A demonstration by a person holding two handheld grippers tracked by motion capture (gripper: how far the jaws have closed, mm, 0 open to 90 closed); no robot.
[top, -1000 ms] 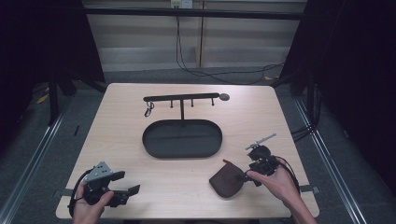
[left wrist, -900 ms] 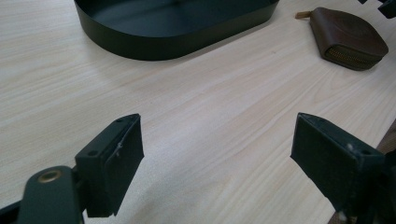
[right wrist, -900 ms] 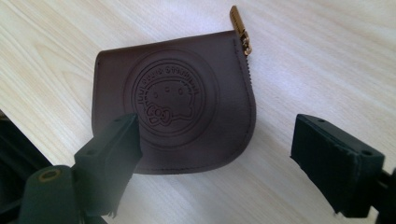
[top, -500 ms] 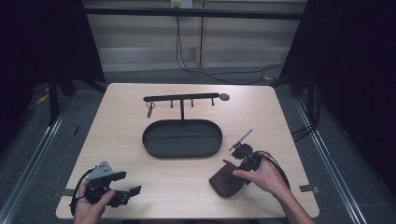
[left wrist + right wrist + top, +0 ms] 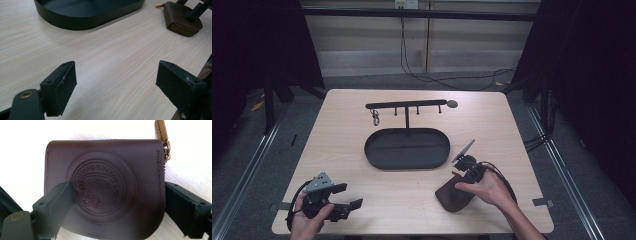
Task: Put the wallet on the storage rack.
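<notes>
The work in hand is the pick-up of the dark brown leather coin pouch with an embossed round emblem (image 5: 454, 194), which lies flat on the light wooden table (image 5: 512, 130) at about 5 o'clock from the black oval metal tray (image 5: 407, 148), near it but apart from it. The right gripper (image 5: 460, 186) is lowered onto the pouch. In the right gripper view its two black jaws stand spread, one over the pouch's (image 5: 105, 187) embossed face and one just beside its stitched edge; they straddle it and are not closed on it. The tan zipper pull (image 5: 162, 131) points away from the jaws toward 1 o'clock in that view. The approach therefore appears complete, while the grasp, the lift and any placement appear to be outstanding. The tray holds nothing, and the black T-shaped hanger stand (image 5: 406, 106) rising at the tray's 12 o'clock rim carries a small metal clasp (image 5: 375, 119) on one peg. The left gripper (image 5: 343, 202) rests idle at about 7 o'clock from the tray, well apart from the pouch, its jaws spread wide over bare table (image 5: 105, 75).
</notes>
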